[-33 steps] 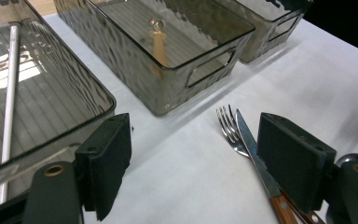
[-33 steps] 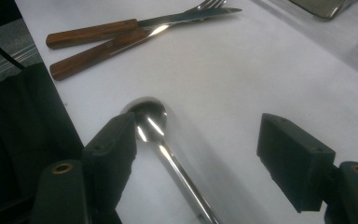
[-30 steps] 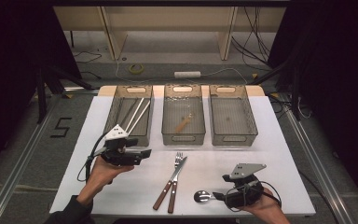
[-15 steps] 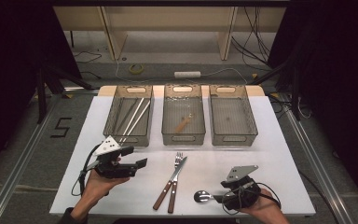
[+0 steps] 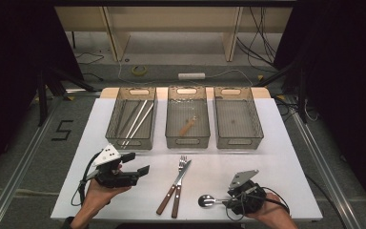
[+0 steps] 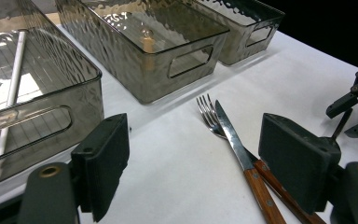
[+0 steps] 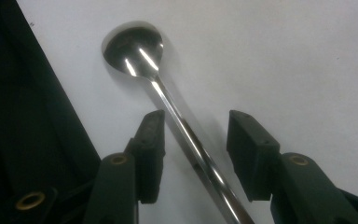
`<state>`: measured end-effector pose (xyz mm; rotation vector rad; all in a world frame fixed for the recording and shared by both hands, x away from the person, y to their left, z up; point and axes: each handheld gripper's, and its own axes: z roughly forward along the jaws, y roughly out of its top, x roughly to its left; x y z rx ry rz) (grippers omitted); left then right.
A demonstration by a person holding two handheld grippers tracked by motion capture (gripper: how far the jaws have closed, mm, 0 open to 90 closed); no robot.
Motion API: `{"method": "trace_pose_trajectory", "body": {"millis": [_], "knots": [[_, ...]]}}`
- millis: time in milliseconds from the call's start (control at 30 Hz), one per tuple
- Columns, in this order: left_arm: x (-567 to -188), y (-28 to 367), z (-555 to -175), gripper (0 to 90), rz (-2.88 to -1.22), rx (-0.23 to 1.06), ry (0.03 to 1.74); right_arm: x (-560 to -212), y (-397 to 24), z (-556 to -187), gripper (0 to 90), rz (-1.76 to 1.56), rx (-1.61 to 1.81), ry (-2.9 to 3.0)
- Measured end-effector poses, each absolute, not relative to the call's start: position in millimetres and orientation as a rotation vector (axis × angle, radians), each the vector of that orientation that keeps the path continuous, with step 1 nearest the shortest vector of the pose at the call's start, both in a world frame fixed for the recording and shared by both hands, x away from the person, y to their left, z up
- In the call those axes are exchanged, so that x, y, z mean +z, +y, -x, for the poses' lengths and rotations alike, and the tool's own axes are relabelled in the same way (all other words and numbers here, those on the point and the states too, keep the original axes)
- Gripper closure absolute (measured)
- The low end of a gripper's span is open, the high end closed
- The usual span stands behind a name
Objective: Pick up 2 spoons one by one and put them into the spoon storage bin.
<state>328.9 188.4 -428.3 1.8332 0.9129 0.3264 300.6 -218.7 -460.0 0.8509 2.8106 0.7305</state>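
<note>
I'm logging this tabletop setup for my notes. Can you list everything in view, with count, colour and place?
table: 1, white, centre
bins: 3, smoky clear plastic, in a row at the table's far side
chopsticks: several, pale, in the left bin
wooden-handled piece: 1, brown, in the middle bin
fork: 1, steel with wooden handle, near centre
knife: 1, steel with wooden handle, crossing the fork
spoon: 1, steel, near right
left gripper: 1, black, jaws open
right gripper: 1, black, jaws just been closing around the spoon's handle, not yet pressing
</note>
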Motion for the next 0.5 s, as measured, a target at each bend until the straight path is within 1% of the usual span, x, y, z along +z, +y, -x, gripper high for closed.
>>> {"method": "trace_pose_trajectory", "body": {"millis": [500], "knots": [[-428.4,187.3,-325.5,23.8,-1.836,0.339,0.910,-461.1,-216.3,-304.6,64.1,-0.801,0.562,2.883]]}}
